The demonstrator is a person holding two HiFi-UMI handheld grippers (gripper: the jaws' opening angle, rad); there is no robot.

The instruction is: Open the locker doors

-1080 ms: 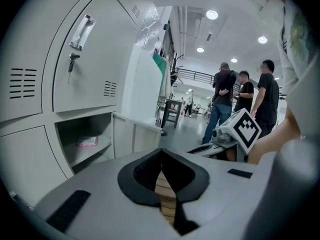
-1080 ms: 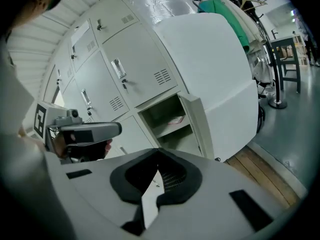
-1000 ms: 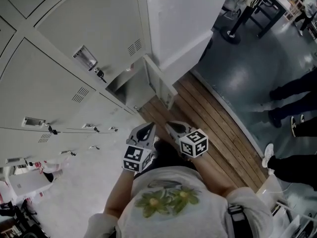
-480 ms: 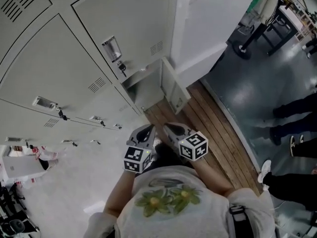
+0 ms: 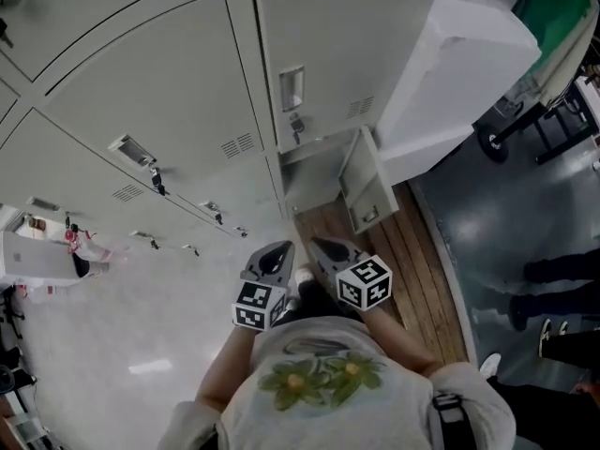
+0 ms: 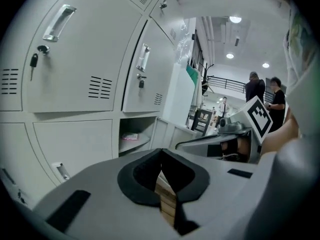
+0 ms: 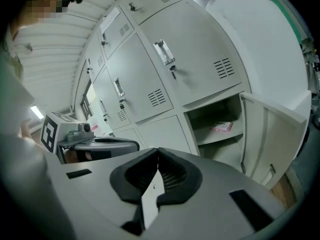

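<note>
Right, I've got both grippers up in front of me, side by side, just short of the bank of lockers (image 5: 141, 92). The left gripper (image 5: 273, 254) is clenched, tips pressed together with nothing between them. The right gripper (image 5: 325, 247) is the same: jaws closed tight and empty, sitting just beside the left one without touching it. Each carries its marker cube (image 5: 364, 282), with black-and-white square patterns and no lettering on them.

Now the lockers. At the bottom right end of the bank, one locker door (image 5: 361, 181) stands swung open over the wooden floor strip (image 5: 417, 251), and both grippers point roughly toward it from well back. Its open compartment (image 7: 215, 121) has a shelf with a small pink packet (image 7: 222, 127) lying on it; there is print on it, but it is too small for me to read.

Directly above, the next door is closed, with a metal pull handle (image 5: 292, 87) and a key (image 5: 296, 125) hanging in the lock below it. The doors to the left are closed too, each with vent slots and its own handle. In the left gripper view, a few people (image 6: 255, 86) stand far off.
</note>
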